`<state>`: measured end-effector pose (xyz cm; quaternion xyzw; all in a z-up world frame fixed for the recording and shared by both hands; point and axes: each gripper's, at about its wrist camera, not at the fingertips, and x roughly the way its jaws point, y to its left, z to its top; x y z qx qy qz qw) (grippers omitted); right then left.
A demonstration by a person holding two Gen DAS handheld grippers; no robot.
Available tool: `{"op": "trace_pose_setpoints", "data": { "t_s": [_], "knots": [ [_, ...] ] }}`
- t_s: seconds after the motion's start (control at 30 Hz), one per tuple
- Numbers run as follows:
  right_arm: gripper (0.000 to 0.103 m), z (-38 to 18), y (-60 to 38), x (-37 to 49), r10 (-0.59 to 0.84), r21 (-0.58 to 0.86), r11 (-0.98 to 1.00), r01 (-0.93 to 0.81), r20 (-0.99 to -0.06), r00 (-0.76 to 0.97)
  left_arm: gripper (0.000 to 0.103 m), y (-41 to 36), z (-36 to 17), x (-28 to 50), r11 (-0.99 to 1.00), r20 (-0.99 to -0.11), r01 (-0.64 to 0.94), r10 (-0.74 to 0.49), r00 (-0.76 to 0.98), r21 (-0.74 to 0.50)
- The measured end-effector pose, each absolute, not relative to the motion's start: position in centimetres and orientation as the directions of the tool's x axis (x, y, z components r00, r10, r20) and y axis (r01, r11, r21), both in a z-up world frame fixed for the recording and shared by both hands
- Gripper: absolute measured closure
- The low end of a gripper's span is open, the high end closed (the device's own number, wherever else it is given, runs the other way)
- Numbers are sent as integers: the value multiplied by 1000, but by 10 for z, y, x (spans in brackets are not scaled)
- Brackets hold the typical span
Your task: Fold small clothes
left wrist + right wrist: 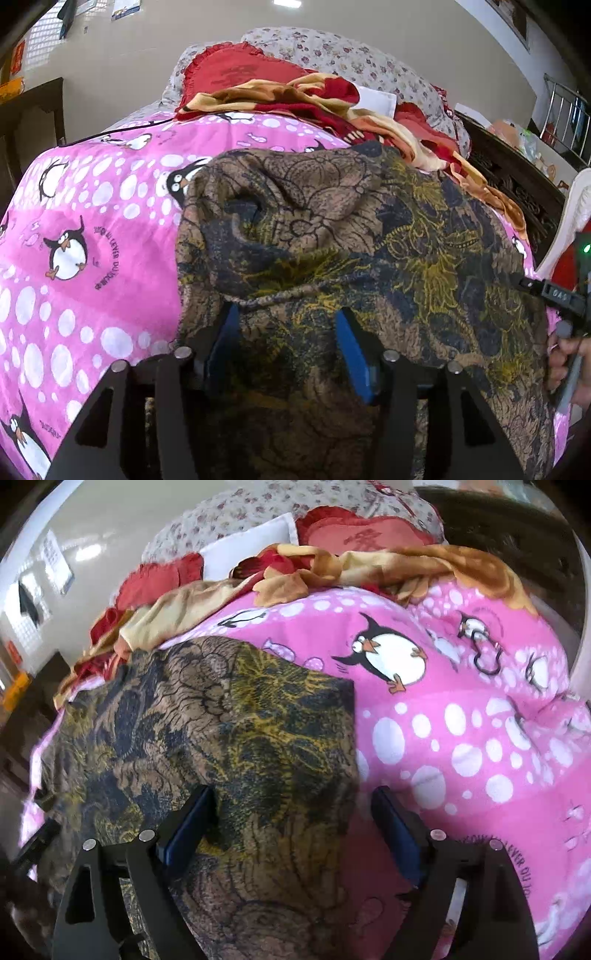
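Garment (369,236): brown, navy and yellow floral cloth, spread on the near part of the bed, partly folded; long axis seems to run left to right.
Bedspread (92,221): pink with penguins, under the garment, bare to its left and right.
Blanket (295,96): red and tan heap, far side, clear of the work.
Left gripper (286,347): jaws parted, cloth between them, blue pads not pressing; over the garment's left part, a corded hem just ahead.
Right gripper (295,830): jaws wide, holding nothing; straddles the garment's right edge, so probably the better placed to take it.
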<state>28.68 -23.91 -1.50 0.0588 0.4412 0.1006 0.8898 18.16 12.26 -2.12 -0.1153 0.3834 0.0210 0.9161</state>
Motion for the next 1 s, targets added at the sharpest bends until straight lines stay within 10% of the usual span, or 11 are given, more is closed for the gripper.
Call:
{"op": "trace_pose_setpoints", "data": {
  "t_s": [0.1, 0.27, 1.0],
  "knots": [
    [45, 16, -221, 273, 166, 67, 982, -178, -757, 632, 37, 117, -21, 185, 978, -712, -115, -45, 701, -175],
    [45, 59, -200, 233, 230, 39, 962, -270, -647, 727, 36, 115, -22, 186, 980, -715, -116, -34, 698, -160],
    [52, -5, -172, 188, 140, 33, 979, -202, -826, 545, 28, 107, -24, 191, 988, -730, -107, -8, 683, -111]
  ]
}}
